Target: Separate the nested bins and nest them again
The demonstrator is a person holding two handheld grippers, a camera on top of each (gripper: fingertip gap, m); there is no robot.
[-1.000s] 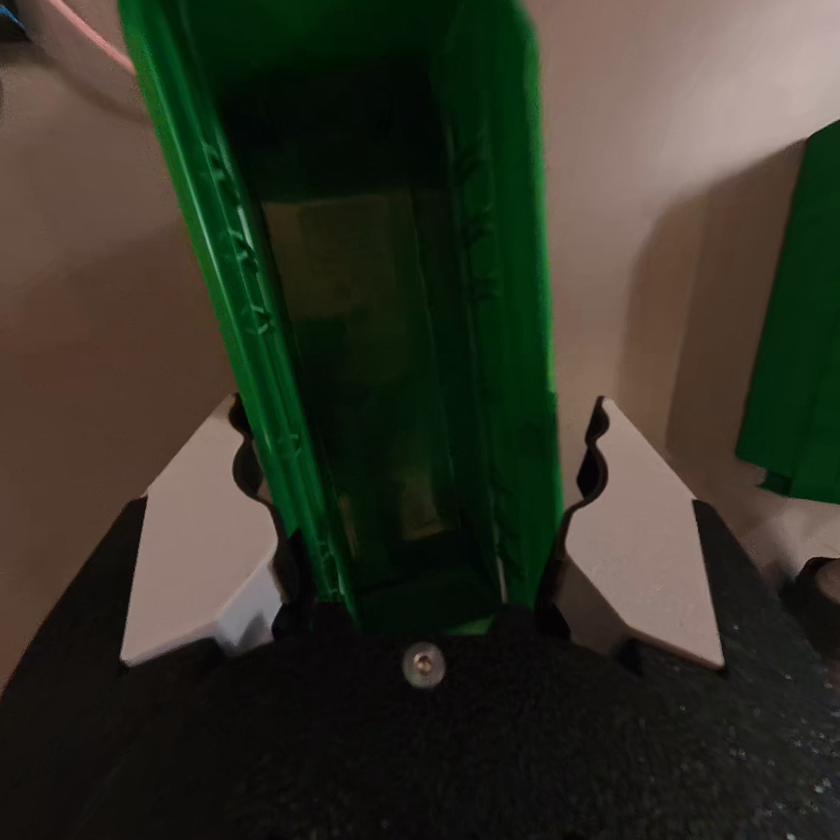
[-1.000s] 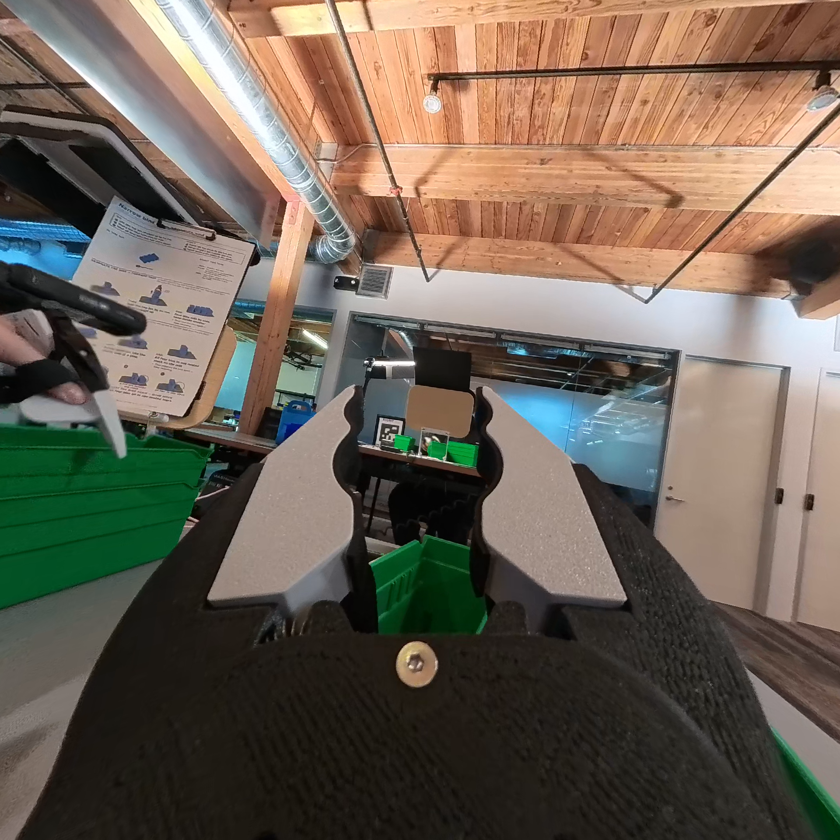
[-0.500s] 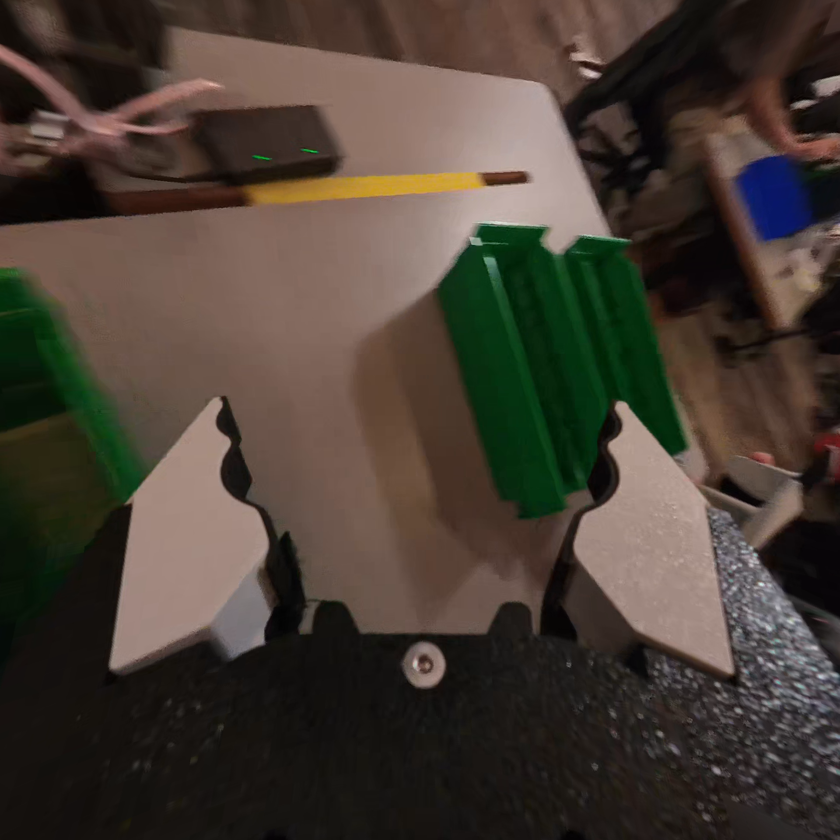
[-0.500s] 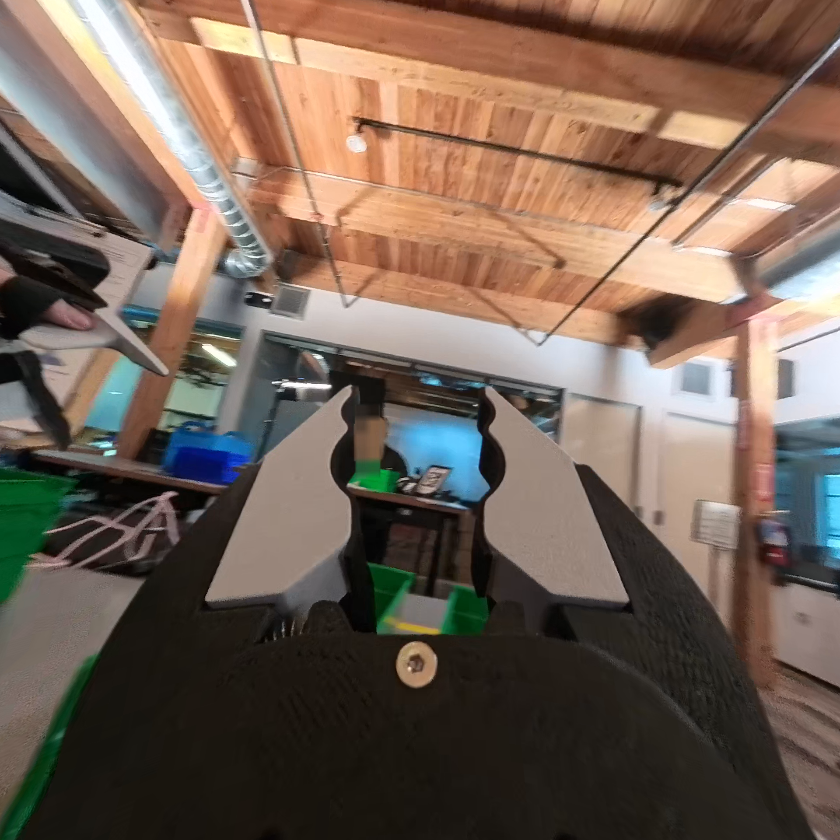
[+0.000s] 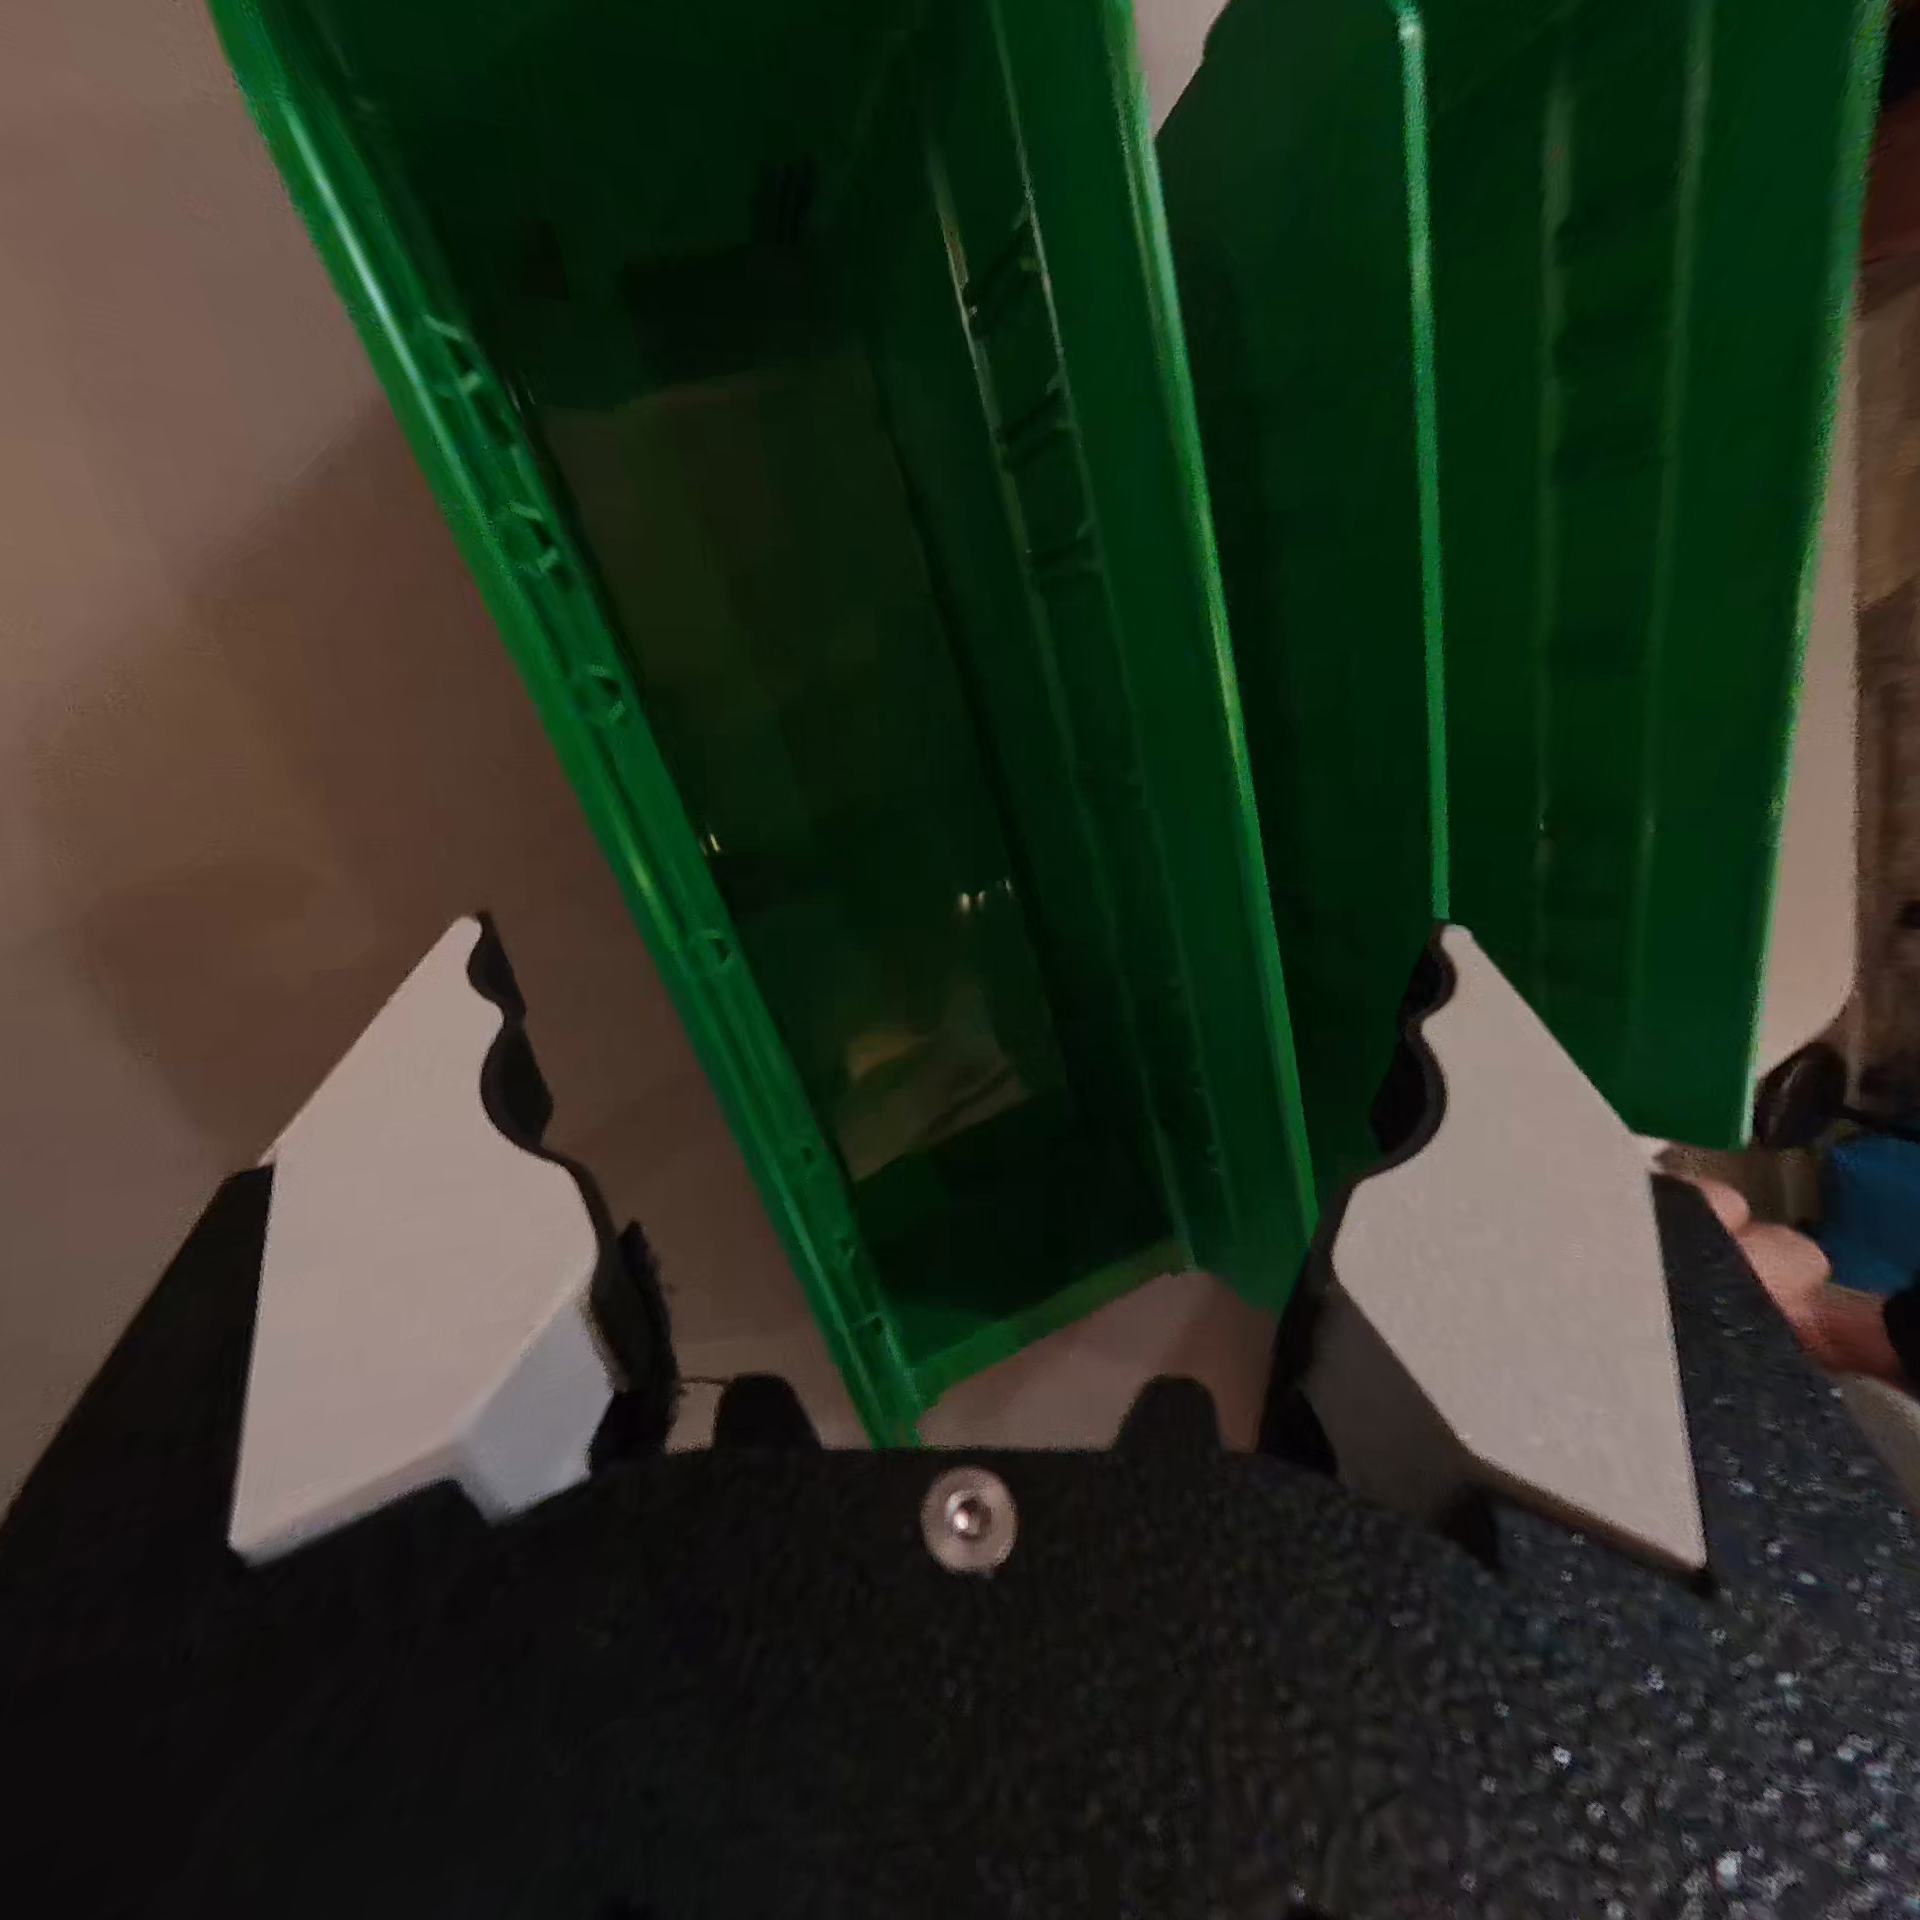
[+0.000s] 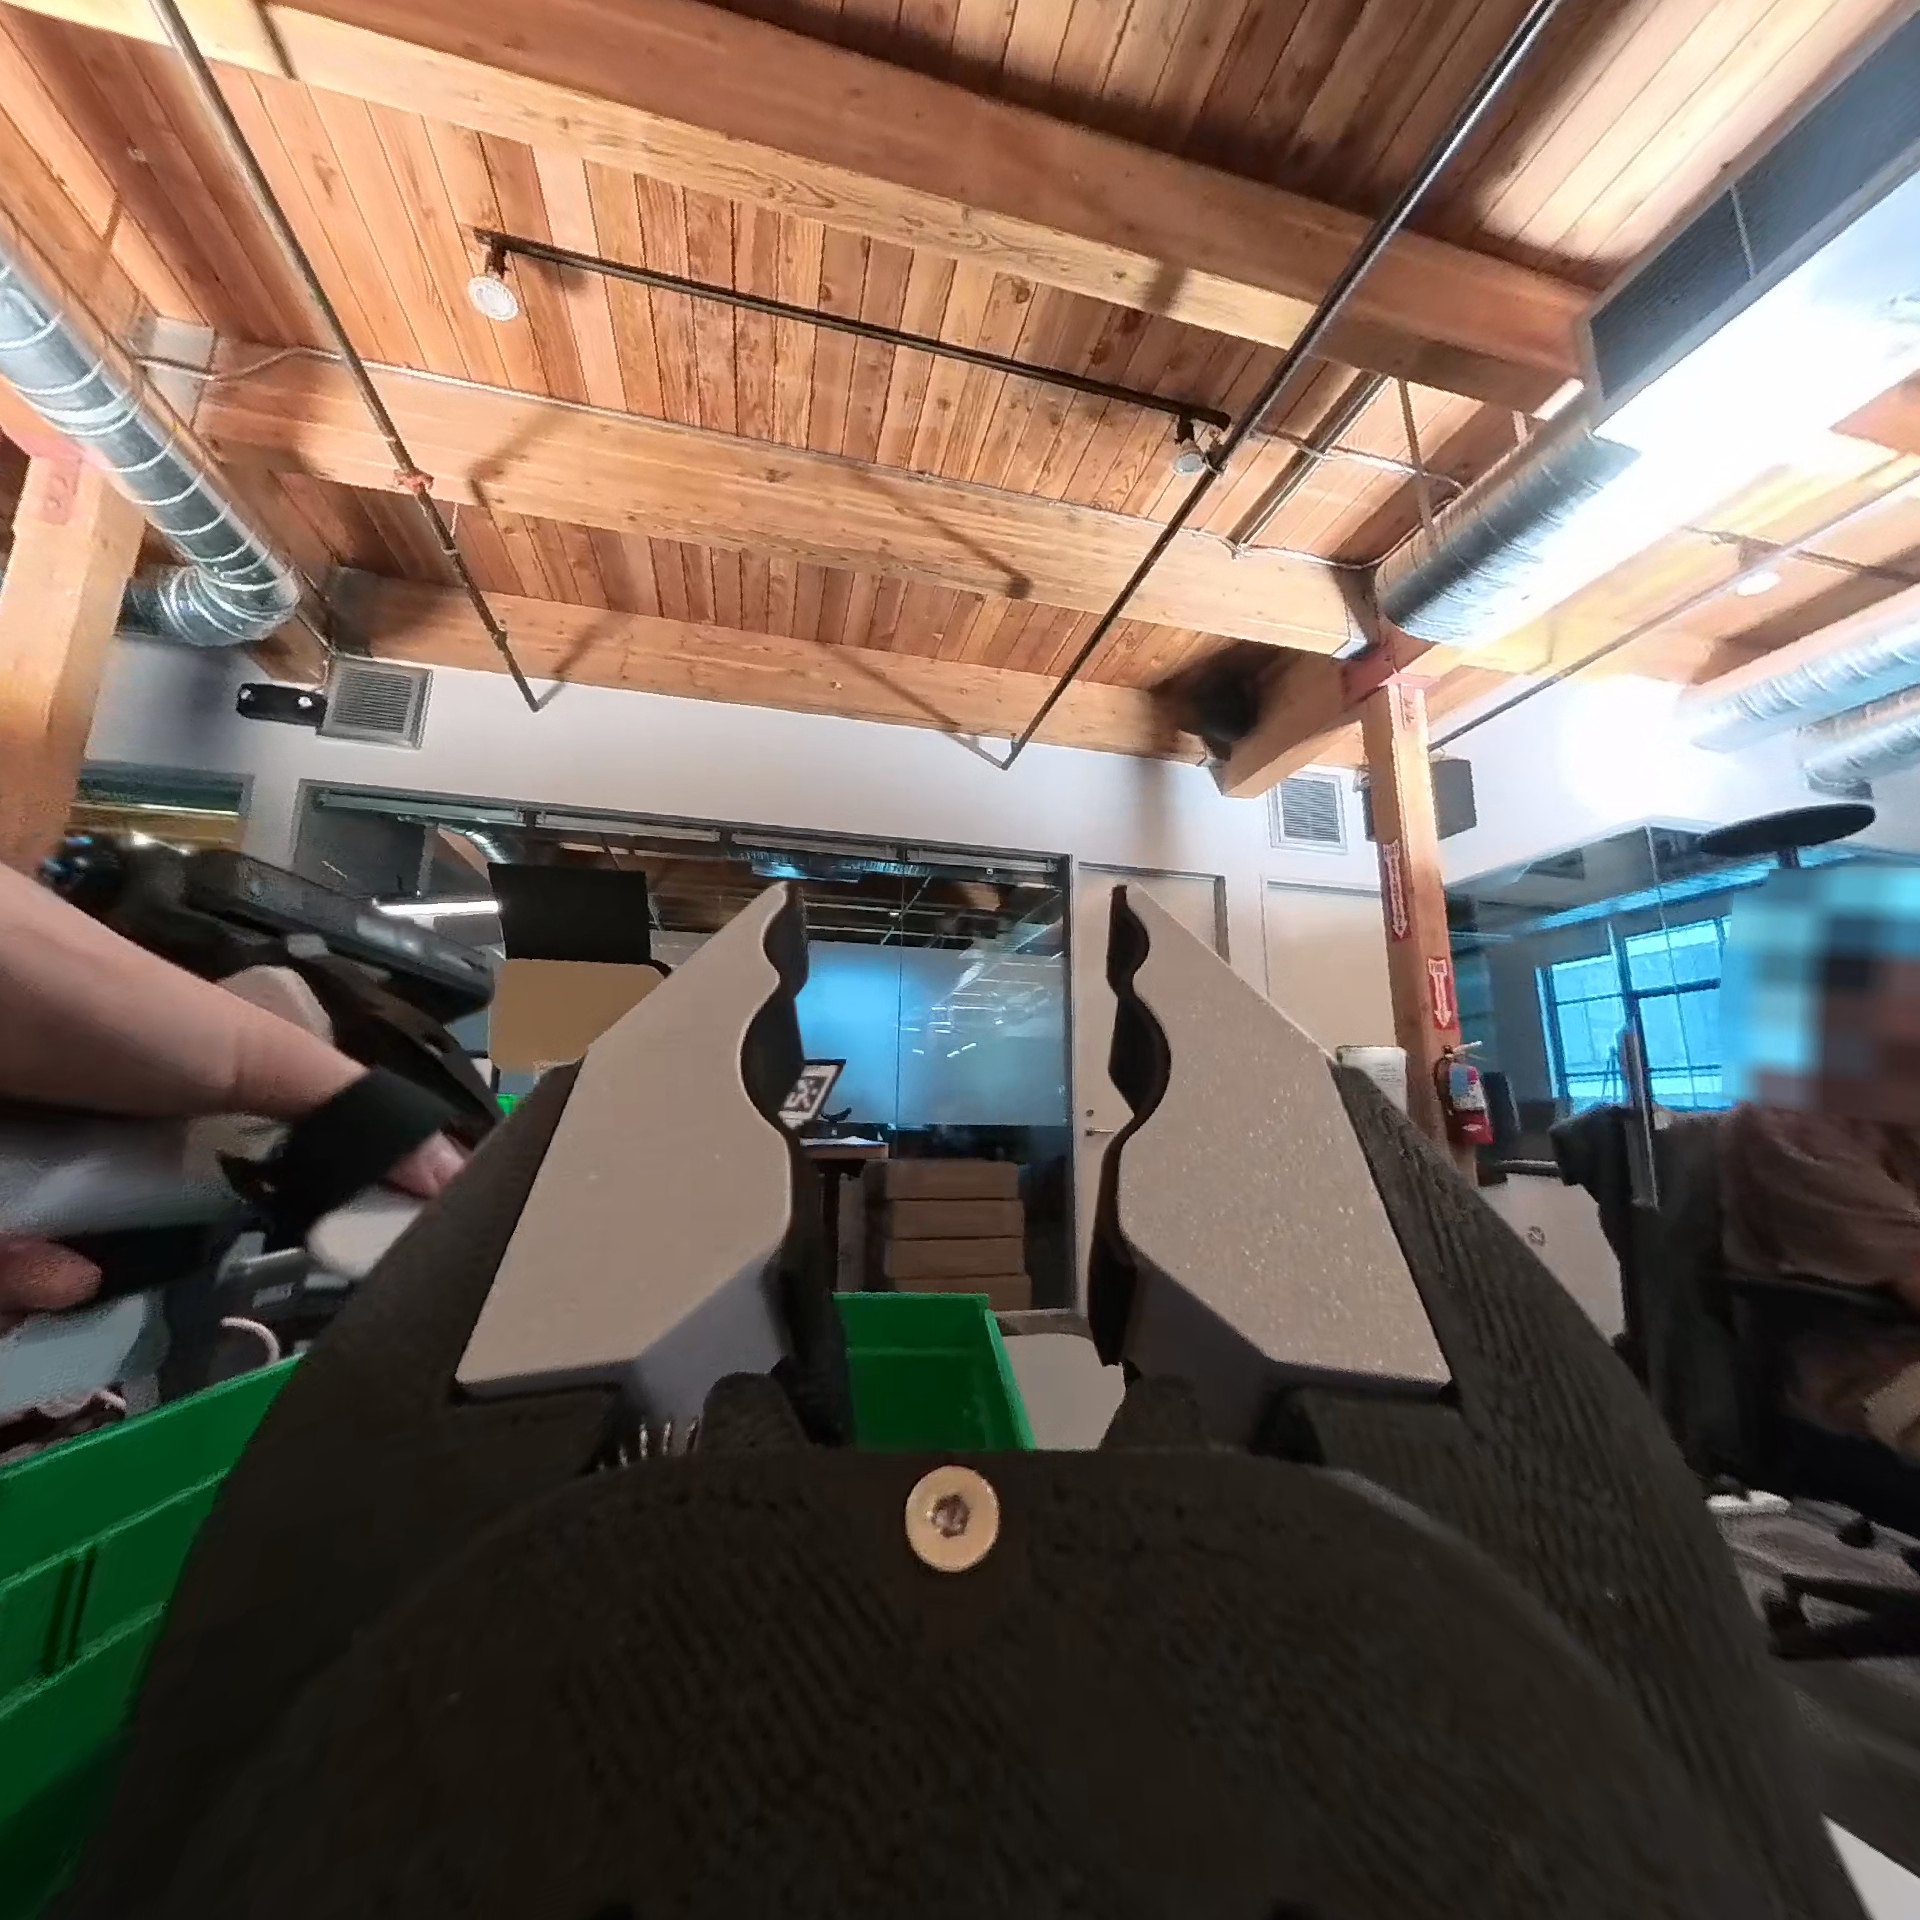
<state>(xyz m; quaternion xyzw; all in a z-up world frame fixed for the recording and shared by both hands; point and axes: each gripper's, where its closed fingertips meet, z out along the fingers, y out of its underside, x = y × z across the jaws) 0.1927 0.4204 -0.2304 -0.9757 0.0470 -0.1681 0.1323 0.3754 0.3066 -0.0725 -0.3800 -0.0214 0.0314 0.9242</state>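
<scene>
Two green bins point(image 5: 935, 623) point(image 5: 1558, 520) filled the far and right ground; bare tabletop point(image 5: 208, 623) lay free left; only a narrow gap parted them.

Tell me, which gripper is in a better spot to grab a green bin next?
Probably the left gripper: its open fingers already straddle the green bin on the table. The right gripper points up at the room.

Open-plan office; timber ceiling point(image 6: 831, 312), exposed ducts point(image 6: 135, 468), glass partition point(image 6: 935, 1018), desks.
</scene>
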